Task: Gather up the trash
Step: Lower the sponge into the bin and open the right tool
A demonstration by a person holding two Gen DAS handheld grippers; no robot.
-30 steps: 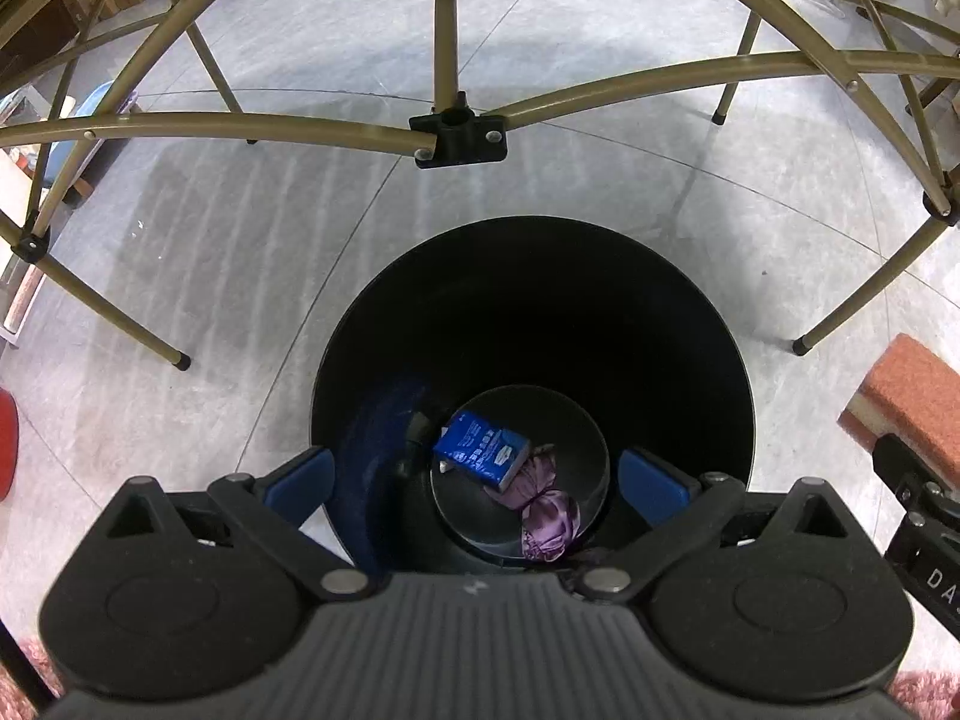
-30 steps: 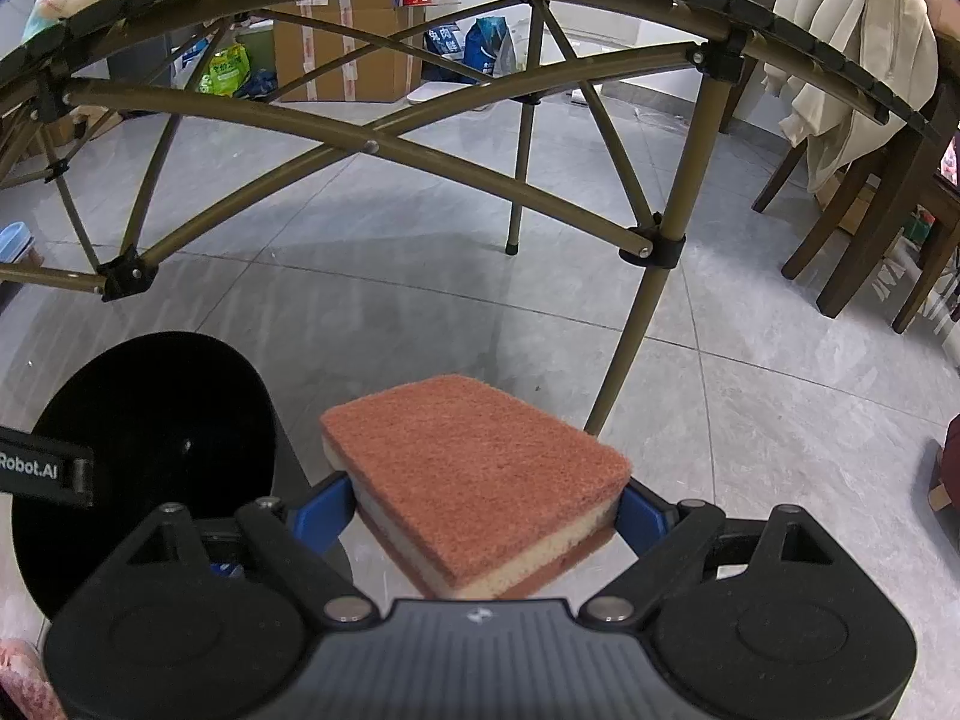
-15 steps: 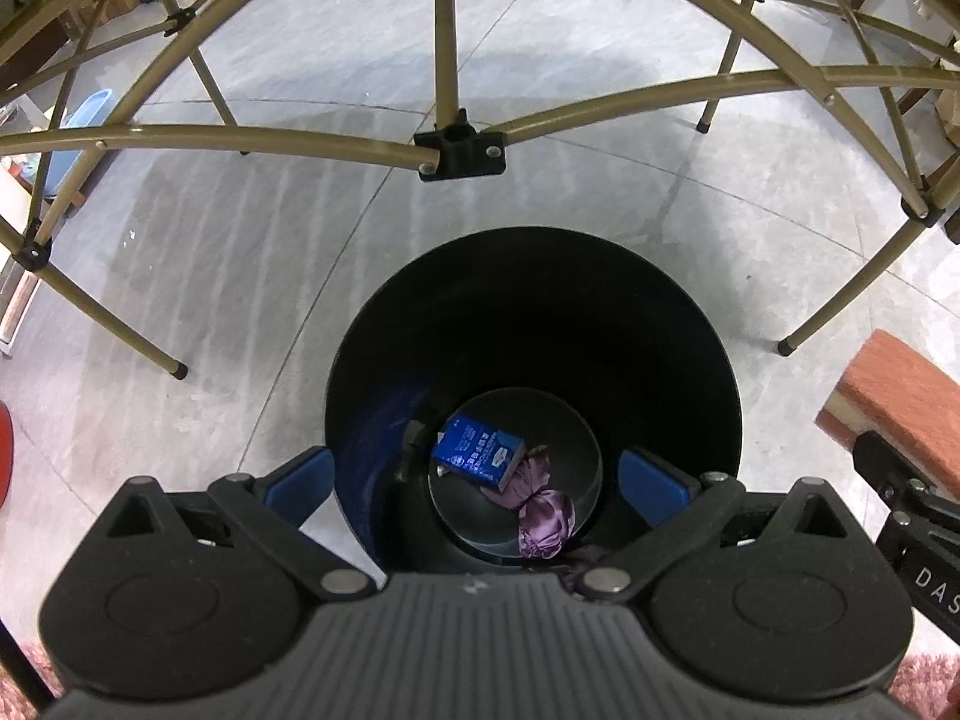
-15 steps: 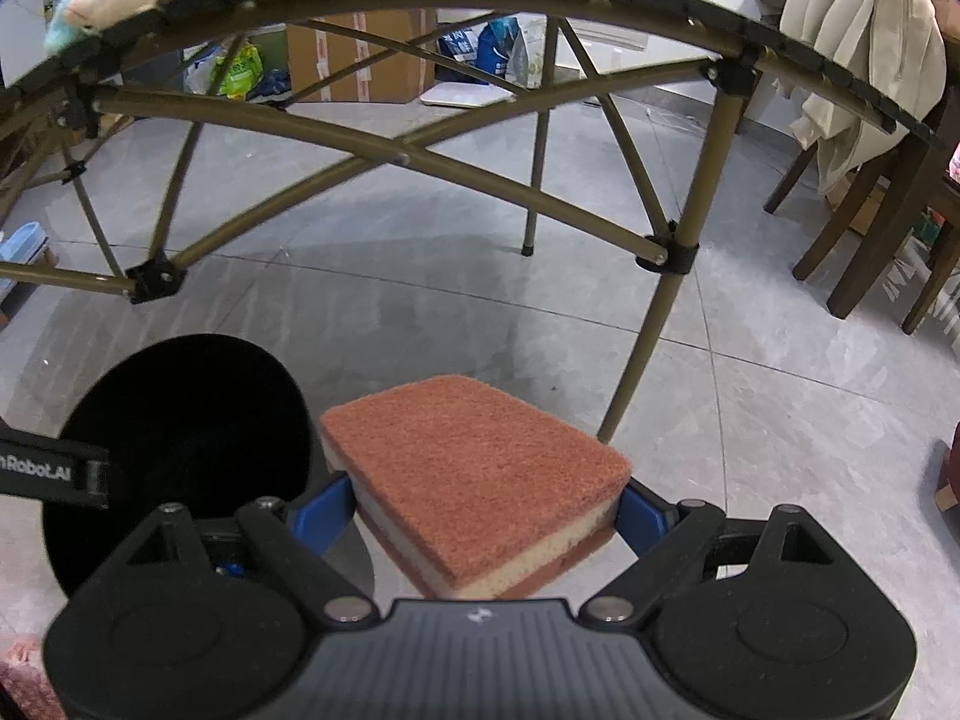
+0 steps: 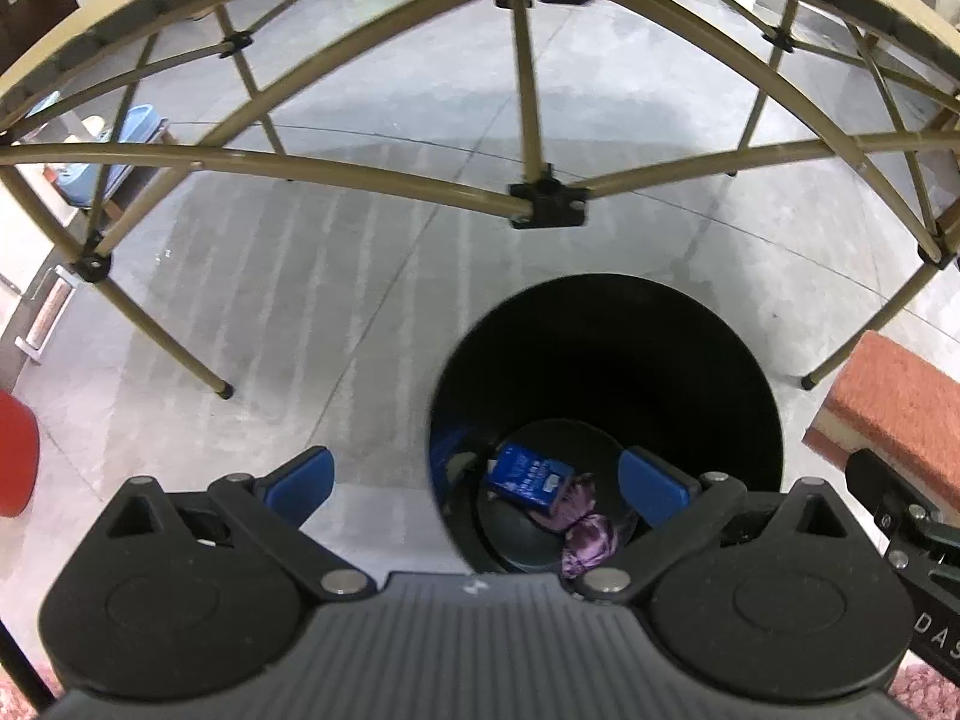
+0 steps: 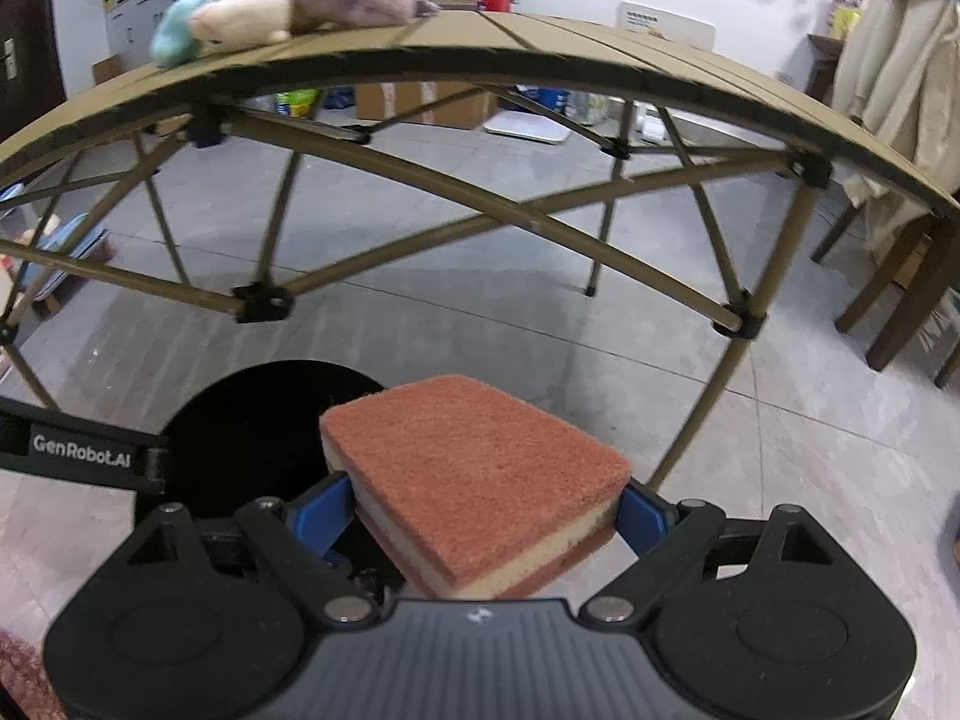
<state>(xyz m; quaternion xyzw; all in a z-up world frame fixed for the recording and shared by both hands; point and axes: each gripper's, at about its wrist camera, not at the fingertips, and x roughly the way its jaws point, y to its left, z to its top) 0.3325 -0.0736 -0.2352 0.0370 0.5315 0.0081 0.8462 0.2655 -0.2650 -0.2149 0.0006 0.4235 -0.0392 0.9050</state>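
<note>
Both hands rose; my right gripper (image 6: 483,510) grips sponge (image 6: 480,468), left gripper (image 5: 474,480) released; next, over bin (image 5: 606,384), drop.

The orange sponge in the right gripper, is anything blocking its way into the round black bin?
Nothing visible does. The orange sponge, clamped in the right gripper, hangs just right of the open-topped round black bin. The left gripper hovers open beside the bin's mouth, not across that path.
</note>
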